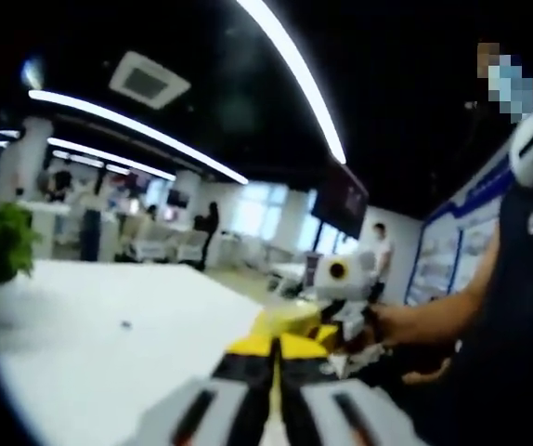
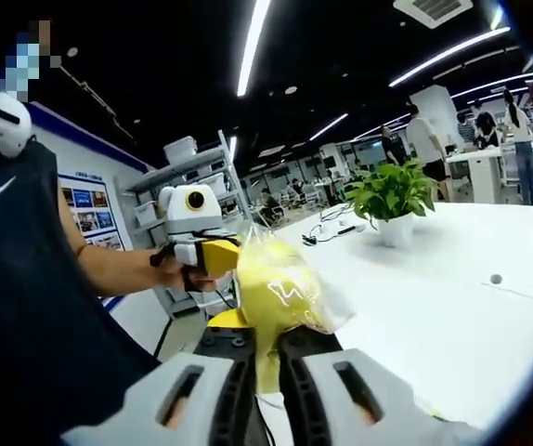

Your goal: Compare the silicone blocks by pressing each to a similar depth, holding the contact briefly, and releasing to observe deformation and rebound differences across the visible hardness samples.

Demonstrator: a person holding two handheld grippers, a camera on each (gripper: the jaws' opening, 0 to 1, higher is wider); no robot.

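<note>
While both tongs are raised above the white desk (image 2: 452, 307), the left tongs (image 1: 276, 358) look closed, seemingly on the yellow bag's (image 2: 280, 293) far end; the right tongs (image 2: 268, 358) pinch its near neck, likely stretching it open before pressing.

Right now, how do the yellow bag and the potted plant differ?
The yellow bag is held up between the right gripper jaws, while the potted plant stands on the white table. The bag is crinkly, shiny plastic; the plant is green and leafy in a white pot.
</note>
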